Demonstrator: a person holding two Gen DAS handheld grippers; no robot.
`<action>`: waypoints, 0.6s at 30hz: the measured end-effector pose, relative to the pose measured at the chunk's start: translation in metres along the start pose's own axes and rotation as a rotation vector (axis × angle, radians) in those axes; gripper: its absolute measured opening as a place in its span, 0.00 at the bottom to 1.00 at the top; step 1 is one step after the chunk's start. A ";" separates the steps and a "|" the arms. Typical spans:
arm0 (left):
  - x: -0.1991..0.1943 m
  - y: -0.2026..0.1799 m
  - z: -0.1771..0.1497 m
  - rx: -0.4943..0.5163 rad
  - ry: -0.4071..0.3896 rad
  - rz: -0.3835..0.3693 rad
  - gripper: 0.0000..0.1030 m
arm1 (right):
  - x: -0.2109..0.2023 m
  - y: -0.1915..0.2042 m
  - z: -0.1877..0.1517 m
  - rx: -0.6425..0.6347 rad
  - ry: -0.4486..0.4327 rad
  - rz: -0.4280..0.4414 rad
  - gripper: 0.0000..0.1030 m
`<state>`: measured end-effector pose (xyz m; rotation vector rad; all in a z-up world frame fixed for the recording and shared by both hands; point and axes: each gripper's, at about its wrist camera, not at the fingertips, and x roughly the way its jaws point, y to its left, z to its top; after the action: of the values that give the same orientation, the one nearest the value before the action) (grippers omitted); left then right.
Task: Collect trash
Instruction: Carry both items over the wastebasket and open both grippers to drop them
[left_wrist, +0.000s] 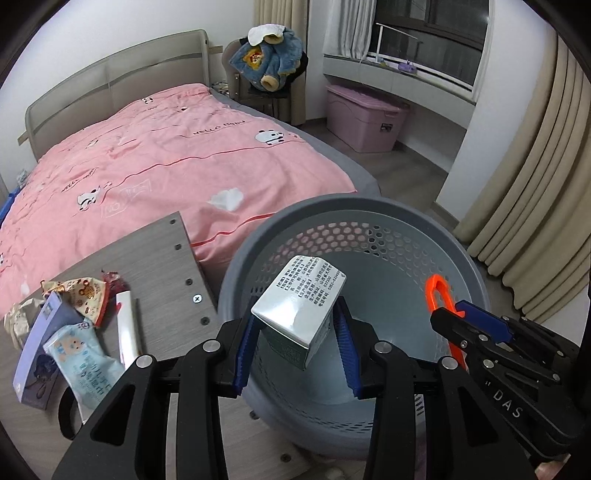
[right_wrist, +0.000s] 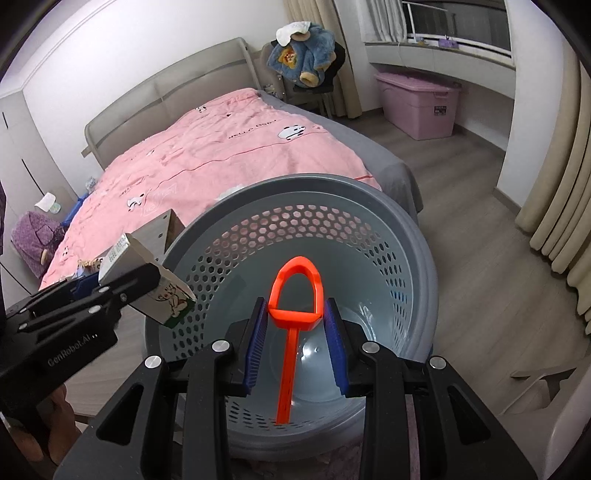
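My left gripper (left_wrist: 297, 325) is shut on a white milk carton (left_wrist: 299, 310) and holds it over the grey perforated basket (left_wrist: 369, 221). The carton also shows in the right wrist view (right_wrist: 147, 277), at the basket's left rim. My right gripper (right_wrist: 295, 314) is shut on an orange plastic scoop (right_wrist: 295, 291), held above the inside of the basket (right_wrist: 417, 251). The scoop (left_wrist: 437, 295) and right gripper (left_wrist: 458, 314) show at the right in the left wrist view. Several wrappers and packets (left_wrist: 74, 332) lie on the grey wooden table (left_wrist: 155, 258).
A bed with a pink panda cover (left_wrist: 166, 158) stands behind the table and basket. A pink storage box (left_wrist: 365, 114) sits by the window. A chair with a blue coat (left_wrist: 269, 62) is at the bed's far corner. Beige curtains (left_wrist: 535, 221) hang at the right.
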<state>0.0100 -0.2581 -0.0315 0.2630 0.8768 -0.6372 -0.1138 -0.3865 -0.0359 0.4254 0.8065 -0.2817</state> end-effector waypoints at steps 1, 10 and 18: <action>0.003 -0.001 0.001 0.000 0.006 0.001 0.37 | 0.001 -0.001 0.001 0.000 0.001 0.002 0.30; 0.013 -0.006 0.002 0.005 0.032 0.015 0.38 | 0.013 -0.011 0.005 0.015 0.015 0.015 0.30; 0.015 -0.006 0.003 0.005 0.041 0.019 0.38 | 0.016 -0.015 0.005 0.027 0.024 0.018 0.31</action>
<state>0.0148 -0.2701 -0.0411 0.2891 0.9117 -0.6183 -0.1064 -0.4028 -0.0485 0.4623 0.8231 -0.2715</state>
